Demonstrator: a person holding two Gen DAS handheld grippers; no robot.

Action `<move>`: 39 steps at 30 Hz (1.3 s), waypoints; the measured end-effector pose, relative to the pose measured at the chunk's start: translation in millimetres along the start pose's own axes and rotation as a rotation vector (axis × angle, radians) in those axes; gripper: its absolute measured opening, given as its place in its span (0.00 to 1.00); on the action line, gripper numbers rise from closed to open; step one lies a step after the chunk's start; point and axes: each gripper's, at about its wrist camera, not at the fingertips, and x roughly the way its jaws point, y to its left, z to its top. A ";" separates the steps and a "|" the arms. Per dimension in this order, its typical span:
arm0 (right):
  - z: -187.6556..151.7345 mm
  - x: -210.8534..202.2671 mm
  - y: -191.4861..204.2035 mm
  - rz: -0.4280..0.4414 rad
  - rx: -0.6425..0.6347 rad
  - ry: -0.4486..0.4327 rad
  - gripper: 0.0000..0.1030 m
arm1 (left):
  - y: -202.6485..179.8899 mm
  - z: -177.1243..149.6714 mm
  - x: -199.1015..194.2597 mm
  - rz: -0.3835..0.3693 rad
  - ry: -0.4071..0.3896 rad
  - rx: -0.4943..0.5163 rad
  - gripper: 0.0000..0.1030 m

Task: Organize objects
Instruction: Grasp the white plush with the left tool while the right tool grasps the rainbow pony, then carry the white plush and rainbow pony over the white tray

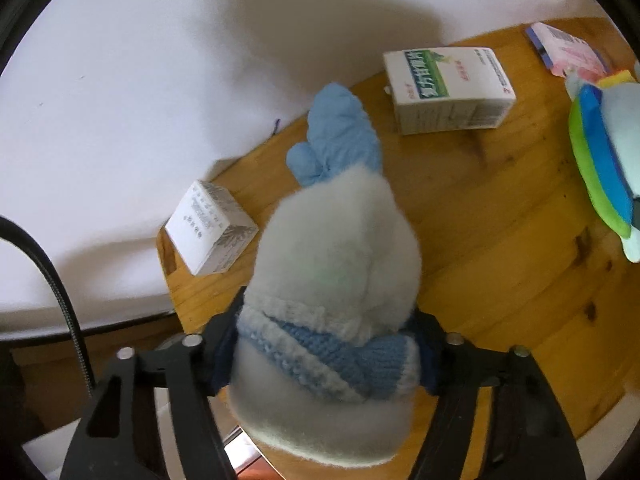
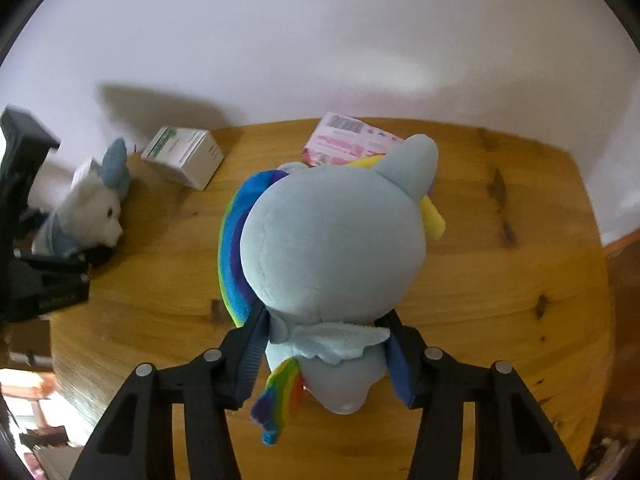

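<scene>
My left gripper point(image 1: 326, 354) is shut on a white plush animal point(image 1: 340, 248) with blue ears and a blue knitted scarf, held over the wooden table point(image 1: 500, 264). The plush also shows at the left of the right wrist view point(image 2: 90, 208), in the left gripper point(image 2: 52, 276). My right gripper point(image 2: 324, 354) is shut on a light blue pony plush point(image 2: 336, 240) with a rainbow mane and tail. This pony shows at the right edge of the left wrist view point(image 1: 604, 152).
A green and white box point(image 1: 448, 88) lies at the back of the table, also in the right wrist view point(image 2: 182, 156). A small white box point(image 1: 212, 226) sits at the table's left edge. A pink packet point(image 2: 348, 140) lies behind the pony. A white wall point(image 2: 320, 40) stands behind the table.
</scene>
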 end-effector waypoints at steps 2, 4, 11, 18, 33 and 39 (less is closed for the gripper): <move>-3.4 -2.3 4.1 0.011 -0.015 0.006 0.49 | -0.4 -3.5 0.5 0.008 0.001 -0.014 0.63; -7.5 -7.1 6.5 0.031 -0.018 0.011 0.49 | 0.3 -8.3 -1.3 -0.003 -0.011 -0.020 0.61; -20.4 -54.3 7.5 0.093 0.000 -0.036 0.49 | 0.4 -34.4 -31.1 -0.009 -0.039 -0.052 0.60; -40.2 -130.5 11.5 0.165 0.003 -0.116 0.49 | 21.3 -74.0 -99.8 -0.026 -0.103 -0.128 0.60; -120.9 -281.4 21.4 0.265 -0.091 -0.270 0.49 | 12.1 -222.6 -242.3 -0.091 -0.246 -0.258 0.60; -143.2 -310.5 27.3 0.286 -0.127 -0.285 0.49 | -3.6 -276.8 -276.3 -0.068 -0.307 -0.305 0.60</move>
